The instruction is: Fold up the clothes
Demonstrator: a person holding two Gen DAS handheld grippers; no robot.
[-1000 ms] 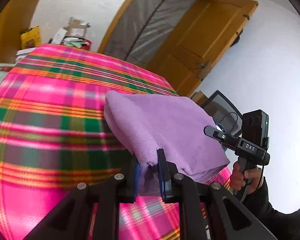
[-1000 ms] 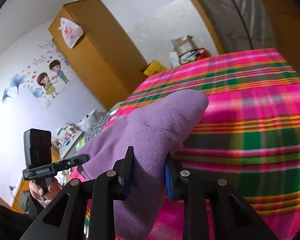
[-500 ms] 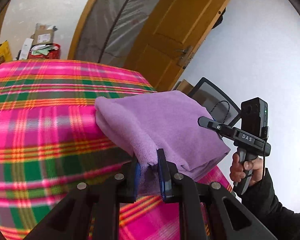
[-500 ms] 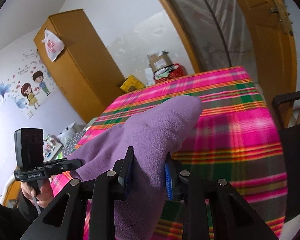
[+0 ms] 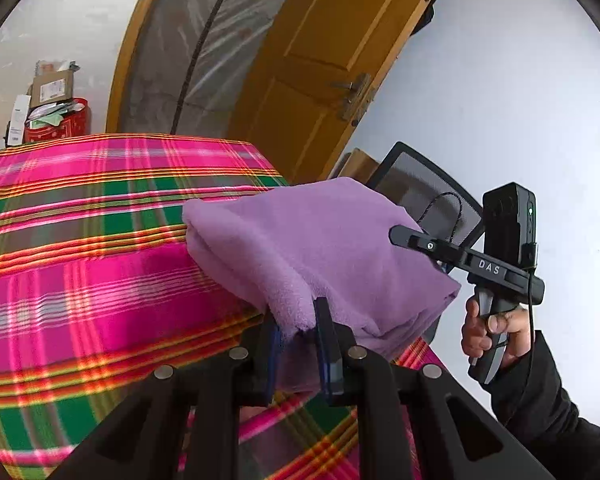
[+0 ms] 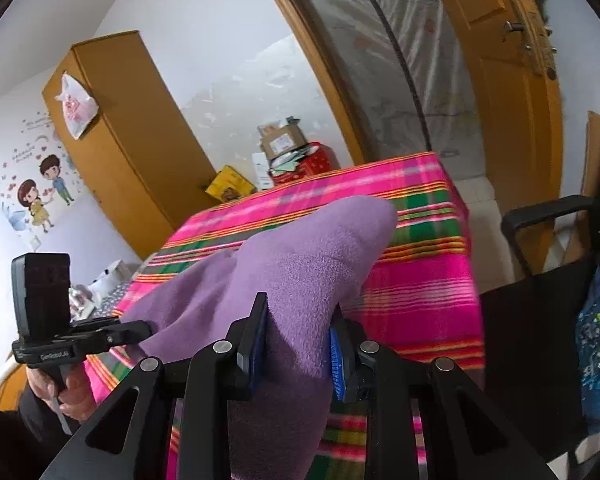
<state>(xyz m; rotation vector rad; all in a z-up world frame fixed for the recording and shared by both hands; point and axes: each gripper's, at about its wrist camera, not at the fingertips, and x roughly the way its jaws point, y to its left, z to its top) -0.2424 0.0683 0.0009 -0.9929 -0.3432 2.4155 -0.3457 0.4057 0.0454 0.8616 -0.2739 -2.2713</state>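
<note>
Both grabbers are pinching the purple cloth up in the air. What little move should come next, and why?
Probably lower it onto the plaid cover. The left gripper and right gripper each clamp the folded purple cloth, which hangs bunched above the cover, not lying flat.

Each camera sits close behind its own hand-held gripper, looking forward and up across the desk (image 5: 80, 260) toward the door (image 6: 512, 92). Both see the purple cloth (image 5: 320, 248).

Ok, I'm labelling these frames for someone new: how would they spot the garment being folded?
Find the bright pink and green plaid table before the wooden door. Above its near edge hangs a purple fleece, pinched by the left tongs and right tongs. It is the only plain, fuzzy, single-coloured cloth there.
</note>
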